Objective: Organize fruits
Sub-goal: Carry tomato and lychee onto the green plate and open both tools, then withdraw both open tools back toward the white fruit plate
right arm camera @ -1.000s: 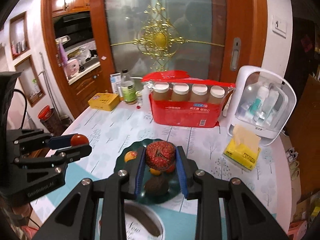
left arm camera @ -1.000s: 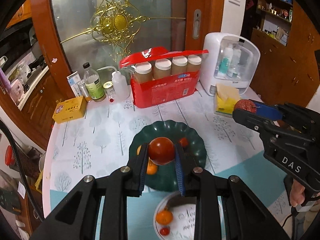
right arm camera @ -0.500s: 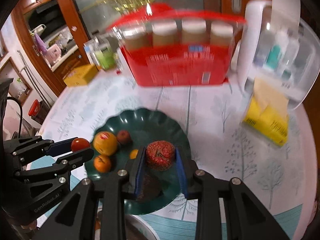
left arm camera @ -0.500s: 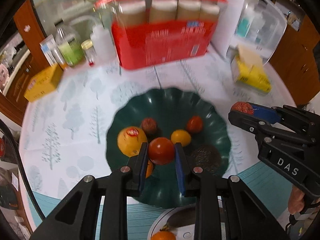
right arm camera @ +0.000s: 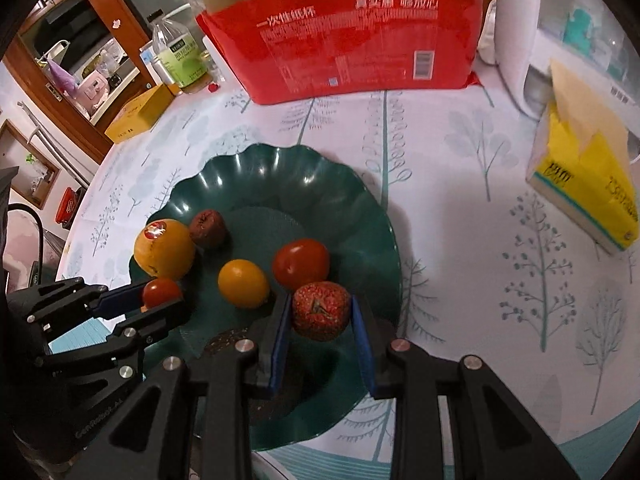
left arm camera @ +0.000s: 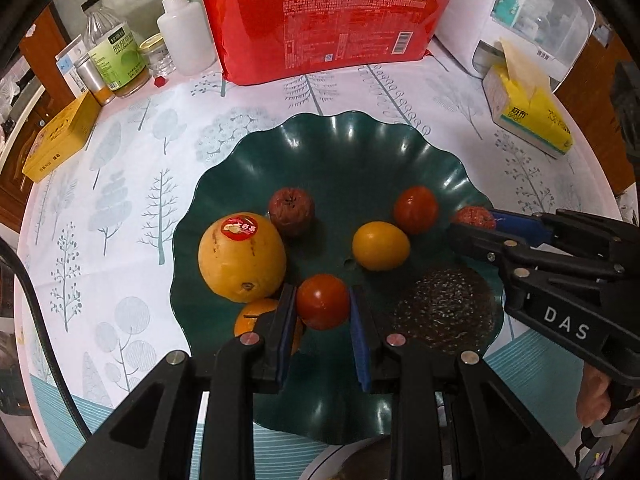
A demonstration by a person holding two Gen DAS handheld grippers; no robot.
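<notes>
Through the left wrist camera we see our left tongs pinching a small red tomato over the near part of the green plate on the counter; a yellow orange lies on the plate's left, an avocado on its right. Through the right wrist camera our right tongs pinch a bumpy red fruit above the plate's near right rim, beside a second tomato on the plate.

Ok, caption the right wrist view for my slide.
Right claw holds a bumpy red fruit over the green plate.
</notes>
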